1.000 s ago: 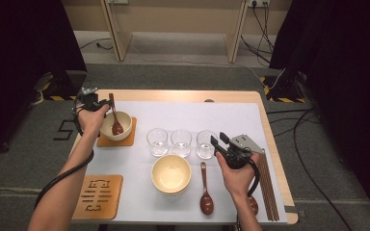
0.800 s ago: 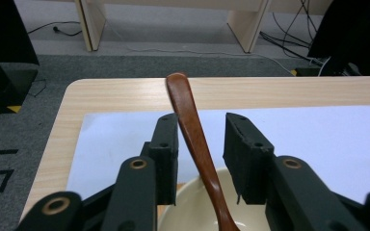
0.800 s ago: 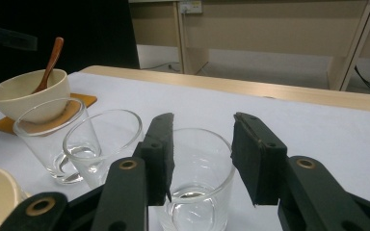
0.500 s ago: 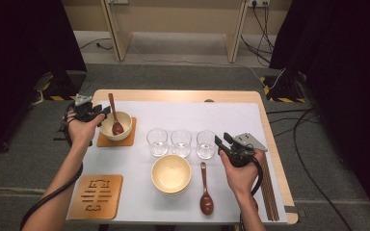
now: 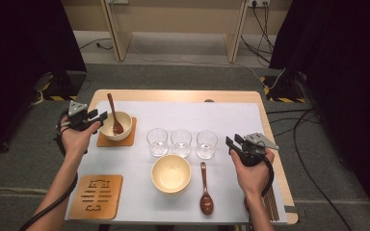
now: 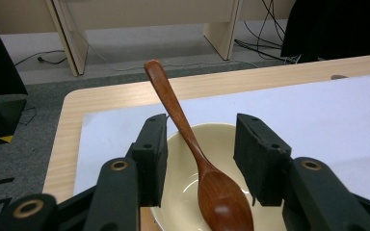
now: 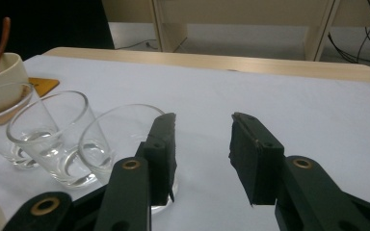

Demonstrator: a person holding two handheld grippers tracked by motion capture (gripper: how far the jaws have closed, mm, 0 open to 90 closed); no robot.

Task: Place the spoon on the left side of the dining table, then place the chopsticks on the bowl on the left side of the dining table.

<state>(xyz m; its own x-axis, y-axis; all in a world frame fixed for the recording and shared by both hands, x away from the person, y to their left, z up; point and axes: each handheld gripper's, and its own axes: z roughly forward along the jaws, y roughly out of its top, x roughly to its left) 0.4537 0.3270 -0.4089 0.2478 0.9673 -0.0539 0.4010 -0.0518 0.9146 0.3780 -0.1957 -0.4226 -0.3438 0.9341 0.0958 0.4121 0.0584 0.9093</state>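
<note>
Left tool (image 6: 200, 159) has just spread open around the spoon (image 6: 207, 173), gripping nothing; it's light, stiff, slick wood, so pinch mid-handle. Right tool (image 7: 202, 159) is open, empty.

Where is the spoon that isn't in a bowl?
In the high view, that spoon lies flat on the white sheet near the front edge, just right of the empty bowl, below the glasses.

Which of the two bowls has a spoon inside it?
The bowl at the left, on the orange coaster, holds a spoon. The other bowl, nearer the table's front edge, is empty; its spoon lies beside it.
</note>
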